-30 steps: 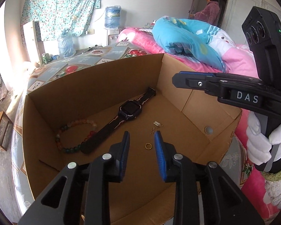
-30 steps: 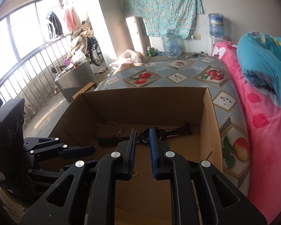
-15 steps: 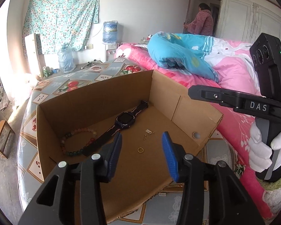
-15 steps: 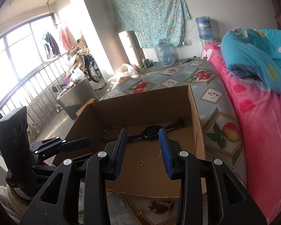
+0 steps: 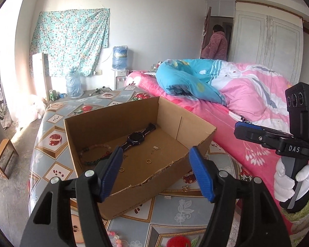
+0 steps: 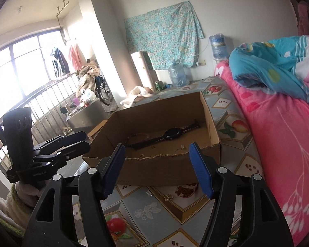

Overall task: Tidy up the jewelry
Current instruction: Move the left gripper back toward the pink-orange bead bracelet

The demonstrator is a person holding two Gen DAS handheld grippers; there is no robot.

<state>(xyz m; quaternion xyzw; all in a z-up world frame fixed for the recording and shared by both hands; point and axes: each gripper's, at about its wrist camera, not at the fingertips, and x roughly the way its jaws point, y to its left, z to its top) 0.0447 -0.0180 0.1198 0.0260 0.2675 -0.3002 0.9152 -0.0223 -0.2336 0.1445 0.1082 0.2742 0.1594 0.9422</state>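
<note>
An open cardboard box (image 5: 187, 127) stands on the fruit-patterned mat and also shows in the right wrist view (image 6: 212, 123). In it lie a black watch (image 5: 137, 138), a bead bracelet (image 5: 92, 154), two gold rings (image 5: 148, 161) and a small earring (image 5: 155, 148). The watch also shows in the right wrist view (image 6: 171, 133). My left gripper (image 5: 155, 168) is open and empty, raised in front of the box. My right gripper (image 6: 157, 164) is open and empty, also back from the box. Small jewelry pieces (image 5: 185, 188) and pink beads (image 5: 115, 237) lie on the mat outside the box.
A pink bed with a blue quilt (image 5: 191, 80) runs along the right. A person (image 5: 216, 43) stands in the far doorway. Water bottles (image 5: 73, 85) stand by the back wall. A railing and window (image 6: 31, 78) are at the left.
Both grippers have pulled up and back from inside the box and their jaws have opened wide. The box contents have not moved.
</note>
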